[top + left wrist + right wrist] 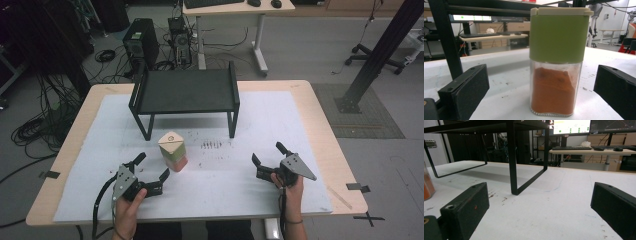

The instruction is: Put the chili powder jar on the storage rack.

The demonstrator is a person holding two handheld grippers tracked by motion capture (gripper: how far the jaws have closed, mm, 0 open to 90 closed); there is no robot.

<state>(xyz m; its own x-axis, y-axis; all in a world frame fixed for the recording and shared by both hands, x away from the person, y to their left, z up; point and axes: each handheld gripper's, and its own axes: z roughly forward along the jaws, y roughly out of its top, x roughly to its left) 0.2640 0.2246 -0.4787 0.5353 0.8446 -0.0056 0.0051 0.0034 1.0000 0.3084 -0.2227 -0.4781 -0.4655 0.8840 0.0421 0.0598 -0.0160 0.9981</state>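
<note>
On the white mat (280, 125) that covers the table (320, 100), just ahead of my left gripper (151, 167), stands the spice jar (173, 151); it is upright, near the front left leg of the black metal rack (185, 92) but apart from it; seen along my left gripper (541, 87), the spice jar (557, 62) sits ahead of and between my two black jaws, which are spread wide and touch nothing; its lower half is clear and holds orange-red powder, its upper half is a plain green sleeve under a cream lid, and I can read no brand, label or writing on it anywhere; my right gripper (268, 156) rests well apart to the right on the mat, jaws likewise spread and holding nothing; along my right gripper (539, 205) I see a leg of the rack (511, 157) standing on the mat (549, 202), and the jar (428, 186) just at the left edge; small dark and reddish specks lie scattered on the mat between rack and grippers; lit screens glow in the background of both gripper views, their text too small to read.
</note>
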